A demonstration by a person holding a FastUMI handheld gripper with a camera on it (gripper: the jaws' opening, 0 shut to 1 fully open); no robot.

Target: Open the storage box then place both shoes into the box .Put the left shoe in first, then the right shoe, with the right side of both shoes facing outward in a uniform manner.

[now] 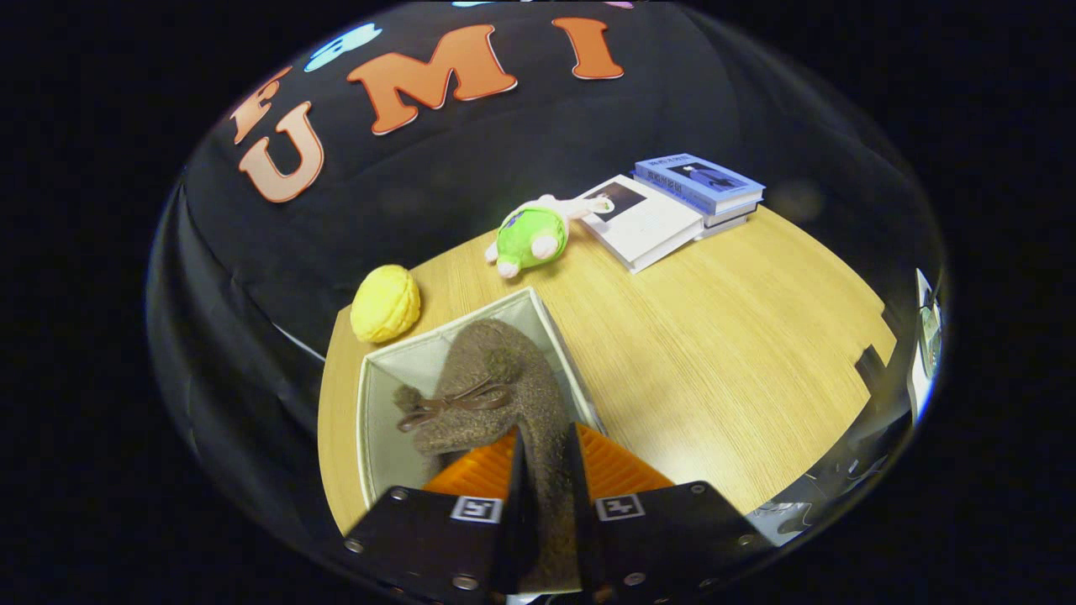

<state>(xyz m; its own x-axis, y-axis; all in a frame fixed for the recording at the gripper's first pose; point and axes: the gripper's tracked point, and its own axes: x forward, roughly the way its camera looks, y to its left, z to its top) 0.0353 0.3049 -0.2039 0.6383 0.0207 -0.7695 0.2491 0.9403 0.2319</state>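
A brown fuzzy shoe [496, 386] with a thin bow and pompoms hangs toe-forward over the open white storage box [378, 370]. My gripper [546, 445] is shut on the shoe's heel end, which is pinched between both fingers. The shoe's front reaches over the box's inside, near its right wall [565, 353]. The box stands on the wooden table [740, 336] just ahead of the fingers. The box floor under the shoe is mostly hidden, so I cannot tell whether another shoe lies inside.
A yellow round plush [385, 302] rests by the box's far left corner. Beyond the box lies a green and pink plush toy [534, 234]. Farther right, a white book [643, 220] lies beside a stack of blue books [702, 186].
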